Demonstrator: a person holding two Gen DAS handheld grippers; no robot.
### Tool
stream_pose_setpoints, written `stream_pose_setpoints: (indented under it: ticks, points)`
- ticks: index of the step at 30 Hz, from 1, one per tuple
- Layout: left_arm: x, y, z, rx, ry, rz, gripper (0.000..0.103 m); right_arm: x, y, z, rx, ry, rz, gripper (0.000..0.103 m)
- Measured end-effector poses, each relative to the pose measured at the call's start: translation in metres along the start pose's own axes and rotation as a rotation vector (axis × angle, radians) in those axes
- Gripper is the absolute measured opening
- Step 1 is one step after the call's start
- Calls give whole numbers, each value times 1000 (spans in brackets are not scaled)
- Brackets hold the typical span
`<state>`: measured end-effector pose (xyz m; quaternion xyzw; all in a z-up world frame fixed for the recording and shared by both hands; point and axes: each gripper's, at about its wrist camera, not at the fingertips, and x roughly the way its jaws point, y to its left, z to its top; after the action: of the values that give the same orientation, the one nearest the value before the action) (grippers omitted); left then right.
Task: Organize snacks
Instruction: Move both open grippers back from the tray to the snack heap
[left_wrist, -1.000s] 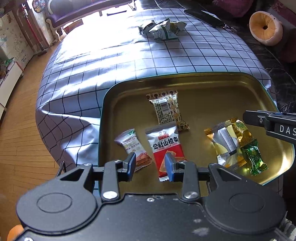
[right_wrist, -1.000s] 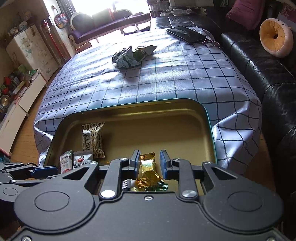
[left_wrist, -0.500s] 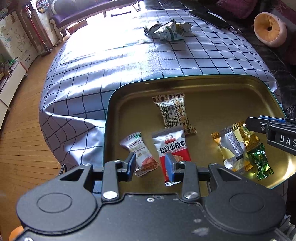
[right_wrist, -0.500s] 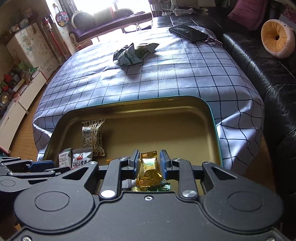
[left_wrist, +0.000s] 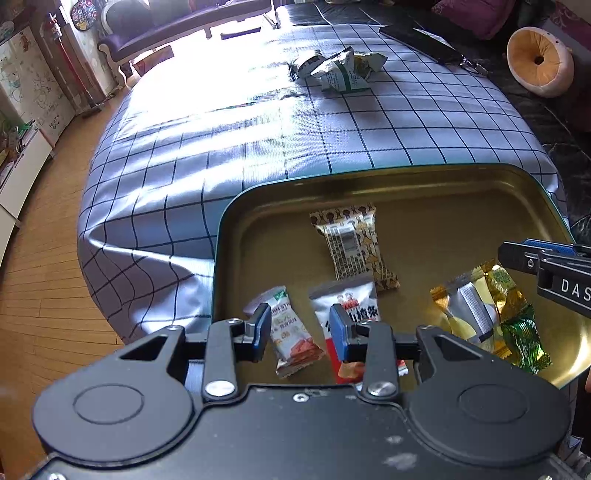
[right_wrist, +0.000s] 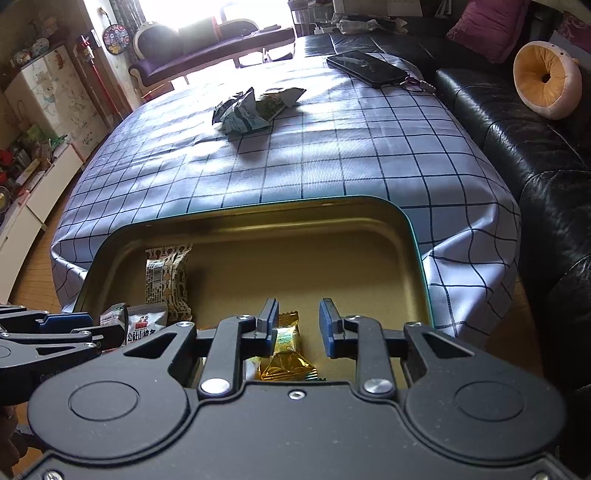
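Note:
A gold tray (left_wrist: 443, 192) with a teal rim sits at the near edge of the checked table. In it lie a patterned beige packet (left_wrist: 351, 247), a white-and-orange packet (left_wrist: 291, 336), a red-and-white packet (left_wrist: 351, 314), and a cluster of gold, silver and green packets (left_wrist: 484, 314). My left gripper (left_wrist: 299, 332) hovers open above the white-and-orange packet without gripping it. My right gripper (right_wrist: 299, 326) is open over a gold packet (right_wrist: 286, 354) that lies in the tray below the gap. A pile of green-and-white snack packets (right_wrist: 251, 109) lies far back on the tablecloth.
A dark phone (right_wrist: 369, 68) with a keyring lies at the table's far right corner. A black leather sofa (right_wrist: 535, 147) with a round orange cushion (right_wrist: 546, 81) runs along the right. Wooden floor and low cabinets lie to the left.
My left gripper has drifted slightly left, so its gap now sits over the white-and-orange packet. The right gripper has kept still.

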<state>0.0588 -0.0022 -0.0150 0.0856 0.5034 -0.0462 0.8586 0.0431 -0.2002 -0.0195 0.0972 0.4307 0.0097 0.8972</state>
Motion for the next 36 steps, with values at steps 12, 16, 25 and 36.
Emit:
stream_pose_setpoints:
  ticks: [12, 16, 25, 36]
  points:
    - [13, 9, 29, 16, -32, 36, 37, 11, 1, 17, -33, 2, -22, 35]
    - [19, 13, 37, 19, -32, 45, 37, 15, 0, 27, -42, -9, -31, 35]
    - [28, 18, 57, 13, -50, 54, 37, 24, 1, 49, -65, -36, -50, 35]
    - [46, 19, 91, 23, -81, 67, 38, 43, 3, 71, -85, -42, -52, 35]
